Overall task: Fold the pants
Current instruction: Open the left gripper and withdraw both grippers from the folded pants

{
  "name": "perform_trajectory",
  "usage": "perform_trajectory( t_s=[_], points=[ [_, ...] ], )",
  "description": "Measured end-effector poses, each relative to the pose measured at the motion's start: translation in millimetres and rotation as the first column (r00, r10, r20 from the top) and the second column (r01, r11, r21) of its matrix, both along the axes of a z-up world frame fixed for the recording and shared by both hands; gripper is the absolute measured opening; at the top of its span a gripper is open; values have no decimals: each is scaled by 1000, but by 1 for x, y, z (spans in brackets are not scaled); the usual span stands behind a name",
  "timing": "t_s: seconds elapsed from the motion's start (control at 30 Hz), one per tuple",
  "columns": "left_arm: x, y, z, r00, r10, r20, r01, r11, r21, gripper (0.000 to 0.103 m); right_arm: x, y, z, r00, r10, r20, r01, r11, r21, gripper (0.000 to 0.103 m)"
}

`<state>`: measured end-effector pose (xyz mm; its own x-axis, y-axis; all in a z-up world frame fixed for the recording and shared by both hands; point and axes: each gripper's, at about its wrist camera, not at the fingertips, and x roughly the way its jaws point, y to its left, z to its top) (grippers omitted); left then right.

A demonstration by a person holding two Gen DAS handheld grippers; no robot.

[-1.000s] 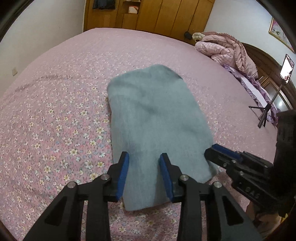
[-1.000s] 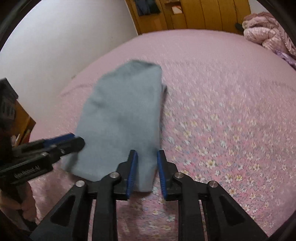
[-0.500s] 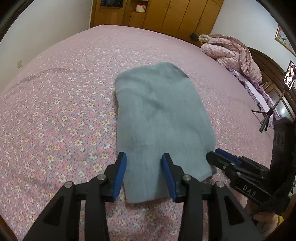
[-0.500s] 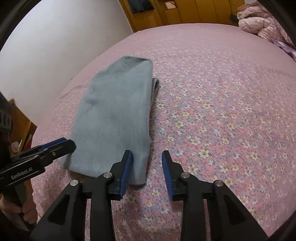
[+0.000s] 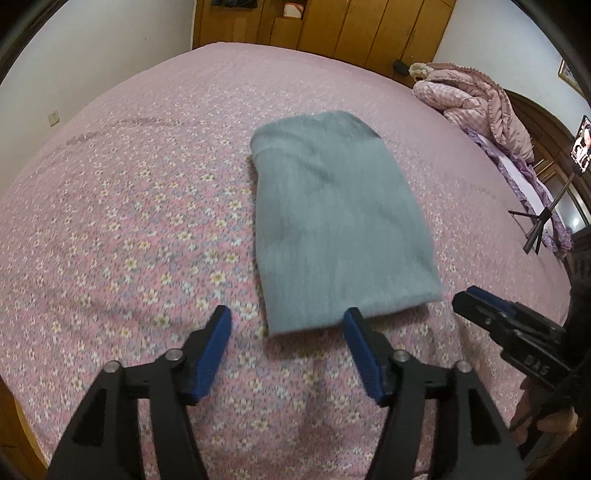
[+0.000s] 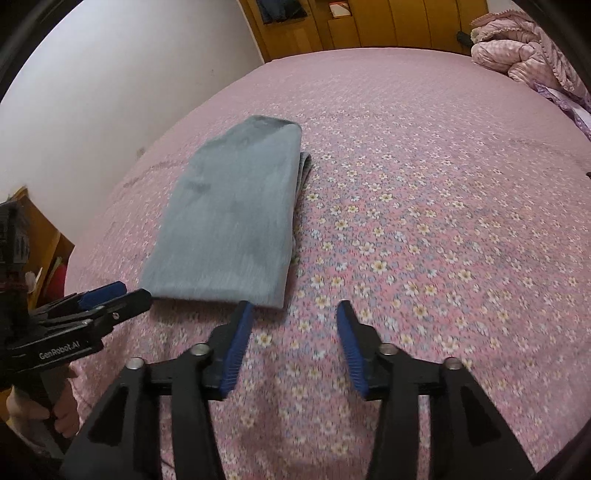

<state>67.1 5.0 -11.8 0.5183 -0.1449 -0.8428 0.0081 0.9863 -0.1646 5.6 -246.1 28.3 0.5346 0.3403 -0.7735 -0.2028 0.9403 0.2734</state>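
Observation:
The grey-blue pants lie folded into a flat rectangle on the pink flowered bed. In the right wrist view the pants lie left of centre. My left gripper is open and empty, just short of the pants' near edge. My right gripper is open and empty, just off the near right corner of the pants. Each gripper shows in the other's view: the right one at the right, the left one at the left.
A pink quilt is heaped at the far right of the bed. Wooden wardrobes stand behind the bed. A phone on a tripod stands at the right. A white wall runs along the left.
Both grippers opened, let go of the pants' near edge and drew back. The pants now lie flat on the bed.

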Motion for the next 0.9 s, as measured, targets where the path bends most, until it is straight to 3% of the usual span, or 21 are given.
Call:
perform_trajectory(
  t_s=[0.17, 0.3, 0.43, 0.7, 0.9],
  points=[
    [-8, -9, -7, 1000, -9, -27, 9, 1000, 23, 79, -10, 3, 1, 1000, 11, 0, -11, 999, -43, 58],
    [-7, -18, -13, 999, -18, -47, 19, 999, 39, 85, -13, 8, -5, 1000, 9, -18, -10, 995, -96, 74],
    [-4, -23, -18, 998, -10, -58, 13, 999, 48, 92, -11, 12, -13, 1000, 5, -26, -9, 992, -130, 76],
    [10, -23, -35, 994, 33, -102, -28, 998, 52, 95, 0, 19, -30, 999, -11, -30, 4, 979, -202, 78],
    [16, -36, -42, 995, 23, -102, -11, 993, 117, 101, 2, 20, -37, 999, -27, -19, 22, 973, -228, 80]
  ],
)
